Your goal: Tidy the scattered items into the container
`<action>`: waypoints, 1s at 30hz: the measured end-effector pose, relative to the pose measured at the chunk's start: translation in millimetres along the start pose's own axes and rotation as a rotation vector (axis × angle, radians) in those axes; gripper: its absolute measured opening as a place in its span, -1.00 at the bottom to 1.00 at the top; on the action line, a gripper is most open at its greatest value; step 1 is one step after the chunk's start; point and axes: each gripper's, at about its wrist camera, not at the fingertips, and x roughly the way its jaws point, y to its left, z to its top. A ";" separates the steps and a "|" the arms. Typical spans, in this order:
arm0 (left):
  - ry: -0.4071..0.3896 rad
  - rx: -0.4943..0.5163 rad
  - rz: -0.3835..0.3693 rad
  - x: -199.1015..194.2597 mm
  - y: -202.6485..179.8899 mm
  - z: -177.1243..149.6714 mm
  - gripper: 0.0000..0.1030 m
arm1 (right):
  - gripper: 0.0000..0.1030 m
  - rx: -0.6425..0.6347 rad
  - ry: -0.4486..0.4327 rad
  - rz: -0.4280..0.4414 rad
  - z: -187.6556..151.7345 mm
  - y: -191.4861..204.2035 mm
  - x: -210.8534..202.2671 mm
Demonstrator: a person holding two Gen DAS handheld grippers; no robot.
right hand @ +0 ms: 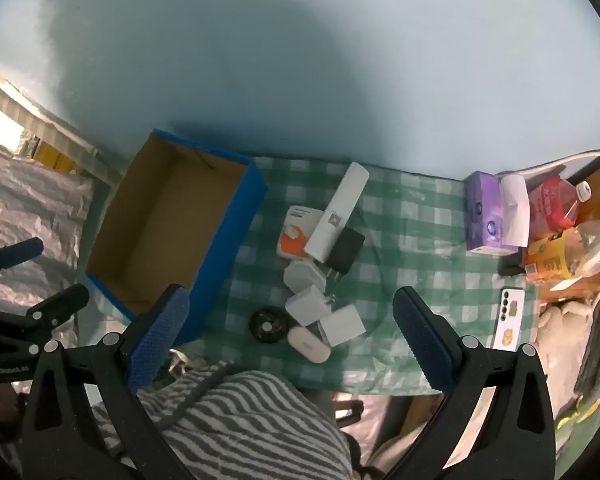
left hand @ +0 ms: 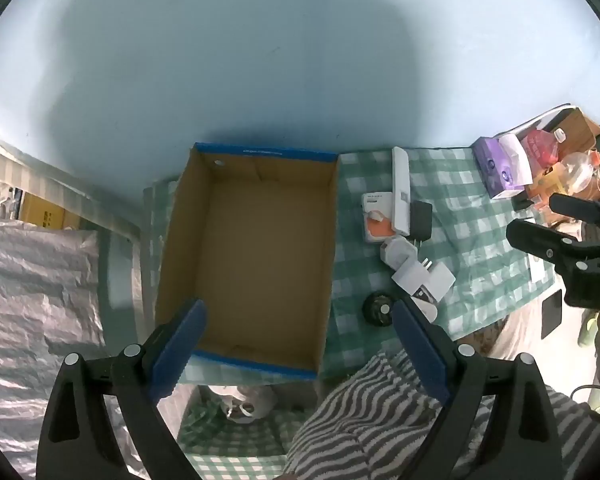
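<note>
Far left, a crinkled silvery sheet [left hand: 32, 292] runs off the edge of view, and what lies beneath it cannot be made out. Next comes the cardboard box [right hand: 220, 216] with blue outer walls, open and bare inside, set on the green checked cloth [right hand: 412, 240] close against a pale blue wall [right hand: 340, 60]. Just right of the box the scattered items sit bunched together: a long white bar [right hand: 336, 212] lies across an orange-and-white pack [right hand: 296, 236] and a black adapter [right hand: 346, 252], with white plug cubes [right hand: 312, 300] touching below them, a small round black thing [right hand: 267, 325] whose make is hard to tell, and a white oval case [right hand: 310, 344]. Further right a phone [right hand: 510, 316] lies flat, and a purple tissue box [right hand: 486, 212], a red packet [right hand: 550, 200] and a bottle [right hand: 568, 252] crowd the edge, partly cut off. A striped grey fabric [right hand: 244, 420] covers the near foreground. The left gripper [left hand: 296, 344] hangs steeply downward over the near end of the box, fingers spread wide with nothing between them. The right gripper [right hand: 290, 336] tips down over the cluster, also spread wide and touching nothing.
</note>
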 end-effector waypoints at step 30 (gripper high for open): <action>0.006 0.008 -0.008 3.7 6.8 0.6 0.84 | 0.98 -0.007 -0.010 0.017 2.7 13.8 0.2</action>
